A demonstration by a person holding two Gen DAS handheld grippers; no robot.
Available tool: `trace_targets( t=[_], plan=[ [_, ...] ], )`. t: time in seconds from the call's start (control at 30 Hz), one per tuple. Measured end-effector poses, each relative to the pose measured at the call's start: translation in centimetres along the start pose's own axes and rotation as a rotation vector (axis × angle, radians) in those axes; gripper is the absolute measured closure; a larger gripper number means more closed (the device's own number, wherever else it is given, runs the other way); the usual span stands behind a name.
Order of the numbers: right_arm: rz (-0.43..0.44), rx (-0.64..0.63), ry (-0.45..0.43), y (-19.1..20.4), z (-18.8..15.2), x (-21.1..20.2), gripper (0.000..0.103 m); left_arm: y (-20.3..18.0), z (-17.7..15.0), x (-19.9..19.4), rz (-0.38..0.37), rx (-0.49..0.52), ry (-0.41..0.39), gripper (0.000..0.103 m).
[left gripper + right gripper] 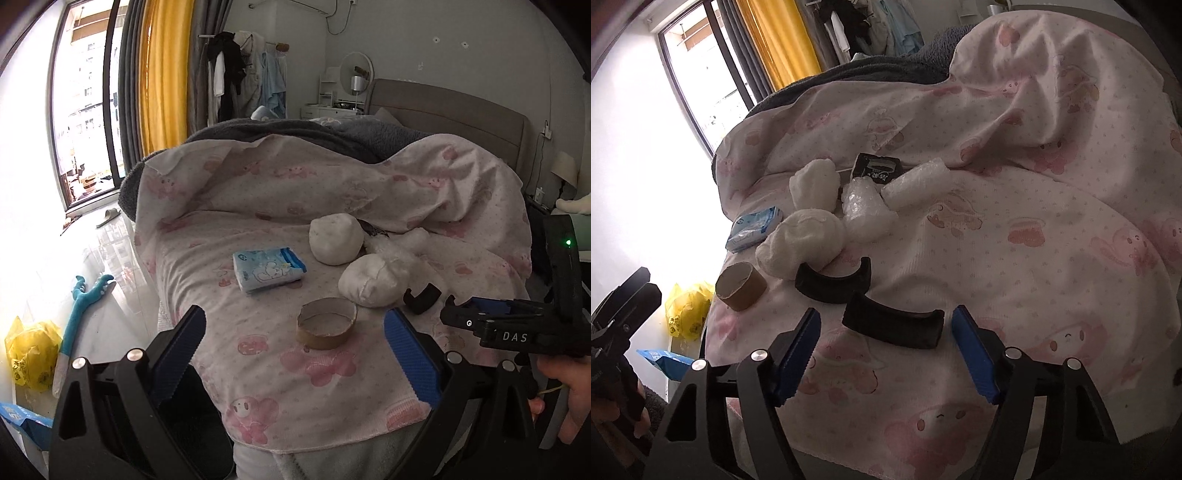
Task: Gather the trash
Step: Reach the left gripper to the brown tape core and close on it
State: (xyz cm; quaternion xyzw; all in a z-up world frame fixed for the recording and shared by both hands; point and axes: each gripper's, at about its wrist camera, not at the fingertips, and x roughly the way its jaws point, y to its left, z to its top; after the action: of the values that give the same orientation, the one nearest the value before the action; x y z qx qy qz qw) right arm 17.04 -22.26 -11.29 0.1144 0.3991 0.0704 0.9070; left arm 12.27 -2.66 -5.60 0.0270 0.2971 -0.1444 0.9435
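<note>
On the floor at far left sits a yellow bag (31, 354), well apart from the bed (258, 387) where the trash lies. Left to right on the pink cover: a blue tissue pack (267, 268), a cardboard ring (327, 324), two white wads (369, 278), bubble wrap (866, 206) and two black curved pieces (892, 325). The left hand-held gripper (293, 354) stands wide open and empty, its pads flanking the cardboard ring but short of it. If it closes from here, it may clip only the ring's near wall and crush or tip it, since the thin tube is light on soft bedding. The right hand-held gripper (884, 350) is partly open and holds nothing, with the nearer black piece just ahead of its pads. That piece lies broadside and looks about as wide as the gap, so one pad could push it away or pinch the cover too. Both hand-held grippers tilt down toward the bed, side by side, a hand (569, 398) behind the right one.
</note>
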Motion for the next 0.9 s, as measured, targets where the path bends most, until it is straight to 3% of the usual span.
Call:
trace_targets(
  t=[0.23,0.47,0.6,0.9],
  plan=[
    [0.004,0.027,0.002,-0.7,0.0,0.6,0.039,-0.2,-0.7,2.6,-0.054,-0.035,0.046,0.005],
    [0.004,0.011,-0.006,-0.8,0.2,0.9,0.051,-0.1,-1.1,4.8,-0.056,-0.046,0.094,0.006],
    [-0.004,-0.009,-0.011,-0.4,0.3,0.7,0.052,0.0,-1.3,5.5,-0.072,-0.054,0.106,0.017],
    [-0.002,-0.031,-0.036,0.3,0.5,-0.5,0.052,-0.5,-1.2,7.0,-0.132,-0.058,0.120,0.024]
  ],
)
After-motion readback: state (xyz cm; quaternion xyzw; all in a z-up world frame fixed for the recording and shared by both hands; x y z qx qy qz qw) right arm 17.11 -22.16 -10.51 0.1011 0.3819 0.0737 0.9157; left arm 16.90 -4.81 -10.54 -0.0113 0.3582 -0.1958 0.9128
